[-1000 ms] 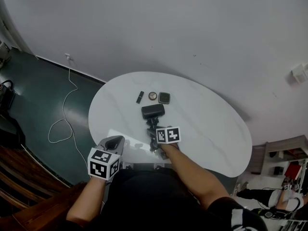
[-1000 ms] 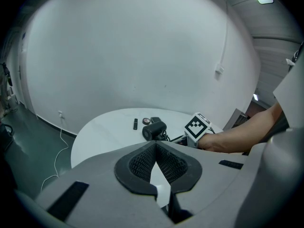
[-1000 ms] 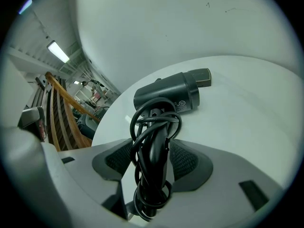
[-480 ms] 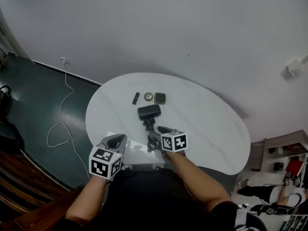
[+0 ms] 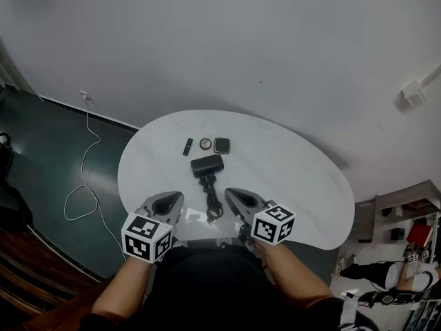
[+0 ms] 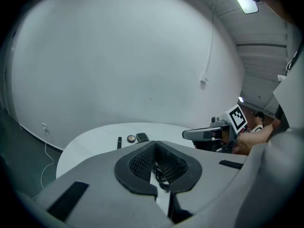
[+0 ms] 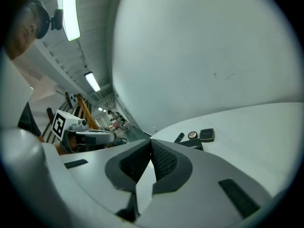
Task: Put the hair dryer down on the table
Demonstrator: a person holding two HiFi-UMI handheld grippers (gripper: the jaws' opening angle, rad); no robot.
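Since the hair dryer (image 5: 207, 164) lies flat on the tabletop (image 5: 296, 171), ahead of both sets of jaws and touched by neither, the put-down looks done. Its long axis runs straight away from the jaws: the dark body sits at the far end, while the handle and bunched cord (image 5: 213, 209) trail back into the gap between the two grippers.

The right gripper (image 5: 238, 197) is the nearer one, with the cord just to the left of its jaws. The left gripper (image 5: 169, 200) stands a little further off, so the cord lies to the right of its jaws. The right jaws are closing and their pads have met, with nothing between them. The left jaws are clenched on nothing as well (only a sliver of tabletop and cord shows past the pads in the left gripper view).

Beyond the dryer's body, further from the jaws, sit a black stick (image 5: 188, 147), a round compact (image 5: 205, 143) and a square compact (image 5: 221, 145), close to the dryer but apart from it.

Any renewed reach would go forward and slightly inward, and the right jaws have the shorter path.
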